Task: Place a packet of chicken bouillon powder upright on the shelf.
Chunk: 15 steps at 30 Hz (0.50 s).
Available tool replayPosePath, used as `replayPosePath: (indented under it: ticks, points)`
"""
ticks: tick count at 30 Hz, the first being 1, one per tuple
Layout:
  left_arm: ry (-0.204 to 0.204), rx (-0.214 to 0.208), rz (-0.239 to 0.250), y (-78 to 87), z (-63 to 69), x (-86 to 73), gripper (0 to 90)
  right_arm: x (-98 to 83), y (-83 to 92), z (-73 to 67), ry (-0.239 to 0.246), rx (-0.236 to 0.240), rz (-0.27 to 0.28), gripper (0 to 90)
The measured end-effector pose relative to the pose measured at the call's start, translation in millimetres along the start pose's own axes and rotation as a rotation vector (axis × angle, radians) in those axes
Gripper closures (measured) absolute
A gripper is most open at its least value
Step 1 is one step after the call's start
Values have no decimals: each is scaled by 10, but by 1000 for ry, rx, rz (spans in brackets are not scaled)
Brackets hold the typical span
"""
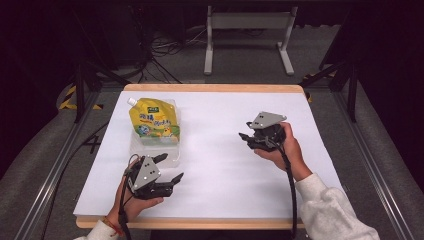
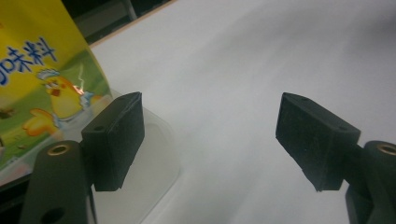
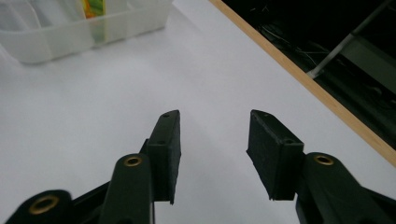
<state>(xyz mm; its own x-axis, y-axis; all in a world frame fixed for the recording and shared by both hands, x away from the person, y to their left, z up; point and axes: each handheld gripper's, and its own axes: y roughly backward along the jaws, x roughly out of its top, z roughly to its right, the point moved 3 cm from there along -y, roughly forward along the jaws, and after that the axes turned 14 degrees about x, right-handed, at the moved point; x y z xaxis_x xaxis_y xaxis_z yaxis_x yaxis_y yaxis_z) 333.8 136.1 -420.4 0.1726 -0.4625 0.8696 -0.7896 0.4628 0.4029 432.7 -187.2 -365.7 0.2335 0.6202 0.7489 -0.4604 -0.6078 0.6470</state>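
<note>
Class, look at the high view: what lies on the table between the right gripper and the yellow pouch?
Nothing: between the right gripper and the yellow pouch in its clear tray, the high view shows bare white table.

A white bench (image 1: 225,165) with wooden edging stands on grey carpet (image 1: 45,150); beyond, a dark room, cables (image 1: 165,47), a grey frame (image 1: 248,22).

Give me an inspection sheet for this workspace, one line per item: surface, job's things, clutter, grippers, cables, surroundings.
Surface: white table top with a wooden edge.
Job's things: yellow spouted pouch lying in a clear plastic container.
Clutter: nothing seen.
Grippers: left gripper open beside the container's near corner, nothing between its jaws; right gripper open over bare table, holding nothing.
Cables: one cable trails from the right gripper.
Surroundings: grey floor, metal rails, a white frame, dark beyond.
</note>
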Motion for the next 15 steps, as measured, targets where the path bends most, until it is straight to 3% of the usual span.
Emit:
replayPosePath:
  ticks: [6,9,12,15]
  points:
    - [-28,-30,-35,-78,93,-74,241,-206,56,1,-13,-14,-36,455]
    - [-45,-9,-54,-115,109,-136,242,-307,117,3,-17,-28,-50,436]
    - [-41,-24,-71,-143,116,-182,242,-370,169,-21,-29,-20,-48,427]
    - [-37,-49,-78,-151,134,-203,237,-494,238,-71,-10,-36,-64,396]
